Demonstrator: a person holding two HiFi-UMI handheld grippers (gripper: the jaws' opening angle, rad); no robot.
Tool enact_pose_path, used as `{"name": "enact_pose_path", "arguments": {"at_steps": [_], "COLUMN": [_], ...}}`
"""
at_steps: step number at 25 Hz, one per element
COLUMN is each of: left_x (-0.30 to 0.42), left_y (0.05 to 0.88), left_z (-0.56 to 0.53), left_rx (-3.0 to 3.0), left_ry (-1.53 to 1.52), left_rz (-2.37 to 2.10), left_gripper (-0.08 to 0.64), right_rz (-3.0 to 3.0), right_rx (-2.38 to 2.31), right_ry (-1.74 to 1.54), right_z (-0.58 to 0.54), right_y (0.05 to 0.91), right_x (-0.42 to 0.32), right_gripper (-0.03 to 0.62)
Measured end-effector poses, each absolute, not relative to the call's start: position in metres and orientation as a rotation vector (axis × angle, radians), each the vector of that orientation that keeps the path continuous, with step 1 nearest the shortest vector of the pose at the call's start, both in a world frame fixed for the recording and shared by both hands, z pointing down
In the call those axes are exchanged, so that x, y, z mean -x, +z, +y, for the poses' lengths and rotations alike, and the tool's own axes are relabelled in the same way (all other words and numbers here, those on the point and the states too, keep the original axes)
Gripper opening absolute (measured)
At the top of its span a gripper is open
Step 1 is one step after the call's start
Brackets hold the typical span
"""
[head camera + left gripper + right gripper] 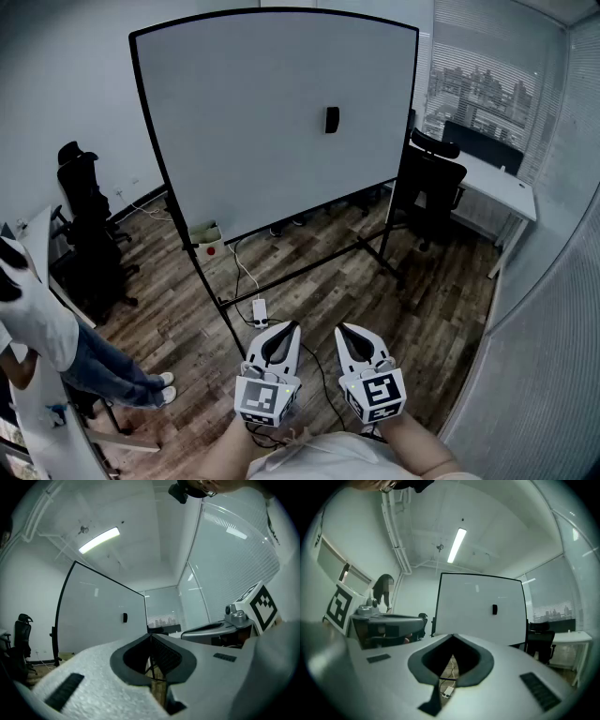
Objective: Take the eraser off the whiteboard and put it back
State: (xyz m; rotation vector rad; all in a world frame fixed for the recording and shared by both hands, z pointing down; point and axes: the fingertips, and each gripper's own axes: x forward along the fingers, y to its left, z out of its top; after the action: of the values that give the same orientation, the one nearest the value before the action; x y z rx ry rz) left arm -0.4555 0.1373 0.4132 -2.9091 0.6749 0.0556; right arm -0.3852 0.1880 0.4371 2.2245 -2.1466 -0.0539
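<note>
- The person's forearms (419, 444) show at the near edge of the head view, each with a gripper held level and aimed at the far board
- The left gripper (283, 328) has its jaws together, tips meeting; nothing is clamped between them, and only a strip of floor shows through the slot behind the tips
- The right gripper (351, 331) is likewise closed tip to tip and empty; a cable and a white plug block on the floor show through its slot
- The two grippers sit side by side, near each other but not touching, above the wooden floor (431, 309)
- A white power strip (260, 310) lies on the floor just beyond the left gripper; a cable runs from it toward the foot of the board's stand
- The whiteboard (244, 122) stands on a black frame across the middle of the room, well apart from both grippers; its surface is blank
- The eraser (332, 119) is a small dark block stuck upright on the board's face, right of centre and in the upper half; neither gripper touches it
- To the right of the board, a black office chair (433, 174) stands at a white desk (506, 183) beside a window with blinds
- At the far left stand more black chairs (86, 220); a person (42, 328) in a white top and jeans stands at the near left edge
</note>
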Motion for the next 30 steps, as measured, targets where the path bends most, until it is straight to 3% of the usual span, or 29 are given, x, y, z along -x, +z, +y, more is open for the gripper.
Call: {"name": "enact_pose_path", "arguments": {"at_steps": [19, 30], "left_x": [0.441, 0.348], "left_y": [0.430, 0.442], "left_z": [0.125, 0.084], "left_rx": [2.956, 2.933], "left_ry": [0.047, 0.032], "left_rz": [0.650, 0.740], "left_gripper": [0.018, 0.018], "right_rz": [-2.125, -2.176], "right_rx": [-2.246, -2.231], "right_ry": [-0.029, -0.051], "right_z": [0.178, 0.135], "right_y": [0.448, 0.455], "right_x": [0.368, 0.263], "right_gripper": [0.028, 0.028]}}
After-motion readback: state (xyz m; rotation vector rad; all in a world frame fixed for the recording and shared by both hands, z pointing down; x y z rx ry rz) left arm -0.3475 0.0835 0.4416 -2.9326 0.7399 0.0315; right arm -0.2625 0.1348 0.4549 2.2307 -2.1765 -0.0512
